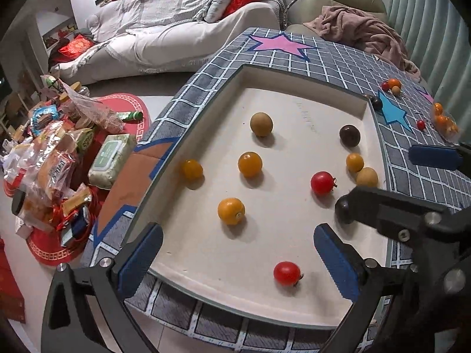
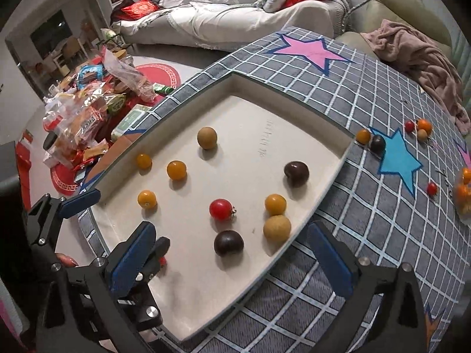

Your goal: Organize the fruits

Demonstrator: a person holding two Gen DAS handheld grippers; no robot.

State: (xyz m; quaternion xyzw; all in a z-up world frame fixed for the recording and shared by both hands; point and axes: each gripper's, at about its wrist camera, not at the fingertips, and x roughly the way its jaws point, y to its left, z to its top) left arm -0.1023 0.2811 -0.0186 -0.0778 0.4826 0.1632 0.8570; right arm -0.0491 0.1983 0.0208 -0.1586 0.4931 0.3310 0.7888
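Observation:
A white square tray (image 1: 294, 103) lies on a grid-patterned cloth and holds several small fruits: orange, red, tan and dark ones. My left gripper (image 1: 238, 253) hovers open over the tray's near edge. A red tomato (image 1: 287, 273) lies on the tray between its fingers, untouched, and an orange fruit (image 1: 231, 211) lies just ahead. My right gripper (image 2: 232, 253) is open too, above a dark plum (image 2: 228, 242) that rests free on the tray beside a tan fruit (image 2: 276, 228). Each gripper shows in the other's view, the right gripper (image 1: 391, 176) at the right and the left gripper (image 2: 117, 226) at the left.
More fruits lie on the cloth right of the tray: a small cluster (image 2: 421, 128), a dark one (image 2: 377, 144), a red one (image 2: 431, 189) and a bag of orange ones (image 2: 465, 191). A snack pile (image 1: 53, 161) stands left of the table. A sofa (image 1: 176, 29) and a blanket (image 1: 362, 29) lie behind.

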